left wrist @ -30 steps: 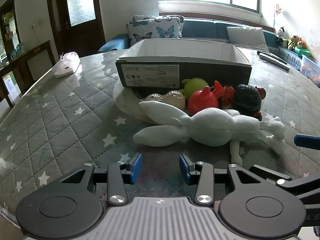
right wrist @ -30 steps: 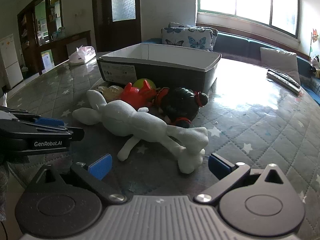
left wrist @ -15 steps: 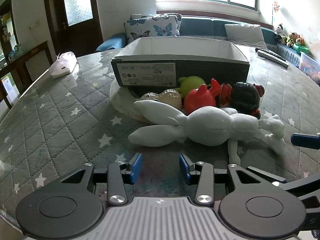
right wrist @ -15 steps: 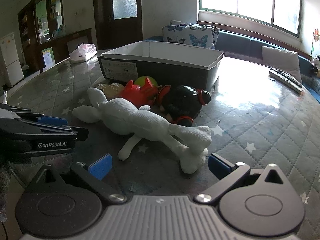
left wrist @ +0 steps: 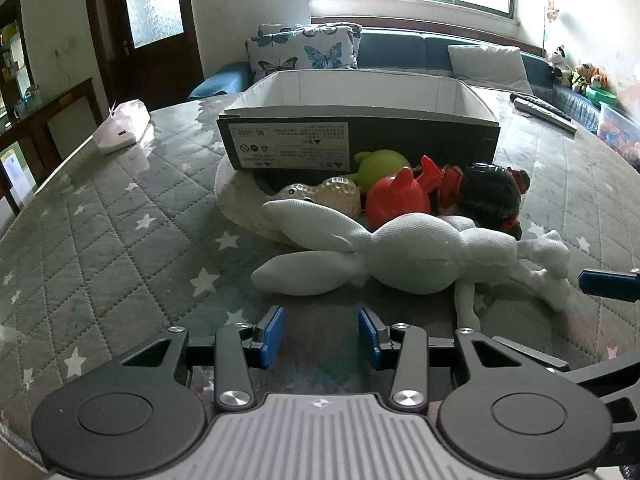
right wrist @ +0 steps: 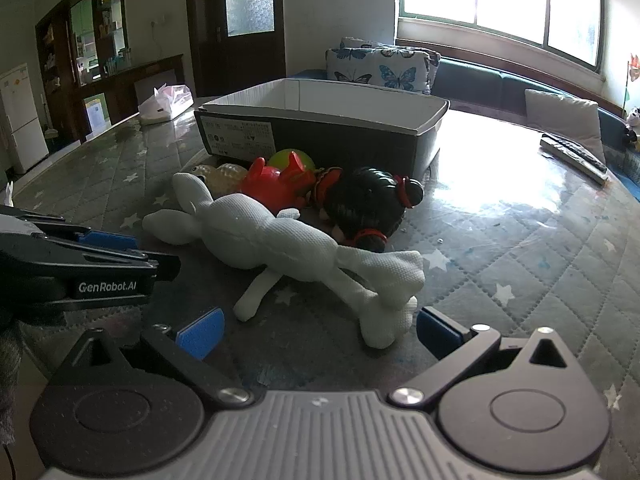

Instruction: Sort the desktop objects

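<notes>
Quilted star tabletop [left wrist: 120, 240], sofa [left wrist: 400, 46] behind

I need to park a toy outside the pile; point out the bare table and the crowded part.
Free: the quilted cloth between the tissue pack and the box, and the glossy stretch between the box and the remotes. Crowded: in front of the box, where the white plush rabbit, red toy and black-haired doll lie bunched.

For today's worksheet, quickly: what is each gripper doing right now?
Left gripper: open, holding nothing.
Right gripper: open wide, holding nothing.
</notes>
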Tool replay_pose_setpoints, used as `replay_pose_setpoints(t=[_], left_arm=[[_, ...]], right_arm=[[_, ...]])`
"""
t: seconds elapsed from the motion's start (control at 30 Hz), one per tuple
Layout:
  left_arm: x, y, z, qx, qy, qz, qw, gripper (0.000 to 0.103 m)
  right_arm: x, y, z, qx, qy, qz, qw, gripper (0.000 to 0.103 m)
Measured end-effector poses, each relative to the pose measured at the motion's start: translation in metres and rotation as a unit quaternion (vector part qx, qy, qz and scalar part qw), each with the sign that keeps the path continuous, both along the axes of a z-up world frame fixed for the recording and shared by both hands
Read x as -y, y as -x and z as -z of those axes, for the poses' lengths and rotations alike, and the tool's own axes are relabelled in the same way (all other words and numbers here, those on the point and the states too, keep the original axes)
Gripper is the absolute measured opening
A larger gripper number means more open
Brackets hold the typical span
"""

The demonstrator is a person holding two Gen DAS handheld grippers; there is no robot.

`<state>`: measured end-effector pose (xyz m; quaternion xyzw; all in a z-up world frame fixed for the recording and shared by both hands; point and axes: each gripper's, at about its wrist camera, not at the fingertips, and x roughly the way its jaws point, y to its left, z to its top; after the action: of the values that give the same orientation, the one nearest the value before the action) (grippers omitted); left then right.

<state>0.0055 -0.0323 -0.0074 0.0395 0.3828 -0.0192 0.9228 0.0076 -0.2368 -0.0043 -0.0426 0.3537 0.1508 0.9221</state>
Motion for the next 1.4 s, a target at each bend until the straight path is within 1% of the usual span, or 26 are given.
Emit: replay_pose_setpoints(t=[0.3, 0.93, 1.1, 1.23, 1.33, 1.4], left_arm=[[-0.002, -0.003, -0.002, 0.000, 0.006, -0.004, 1.0000, 0.044], [-0.001, -0.008, -0.008, -0.002, 0.018, 0.009, 0.9998, 0.044], [-0.003, -0.011, -0.013, -0.003, 0.034, 0.020, 0.9992, 0.044], [-0.005, -0.016, -0.018, -0.003, 0.048, 0.030, 0.9984, 0.044], [-0.005, -0.021, -0.018, -0.009, 0.056, 0.034, 0.9978, 0.044], [-0.007, -0.024, -0.018, -0.015, 0.064, 0.034, 0.9973, 0.044]], right_arm=[[0.000, -0.002, 0.001, 0.000, 0.002, 0.001, 1.000, 0.103], [0.005, -0.009, -0.005, 0.009, -0.003, 0.000, 1.000, 0.103], [0.007, -0.013, -0.013, 0.019, -0.006, -0.010, 1.000, 0.103], [0.004, -0.021, -0.019, 0.027, -0.008, -0.028, 0.999, 0.102], [-0.001, -0.030, -0.019, 0.022, -0.008, -0.045, 0.999, 0.097], [-0.005, -0.036, -0.017, 0.018, -0.007, -0.055, 0.998, 0.096]])
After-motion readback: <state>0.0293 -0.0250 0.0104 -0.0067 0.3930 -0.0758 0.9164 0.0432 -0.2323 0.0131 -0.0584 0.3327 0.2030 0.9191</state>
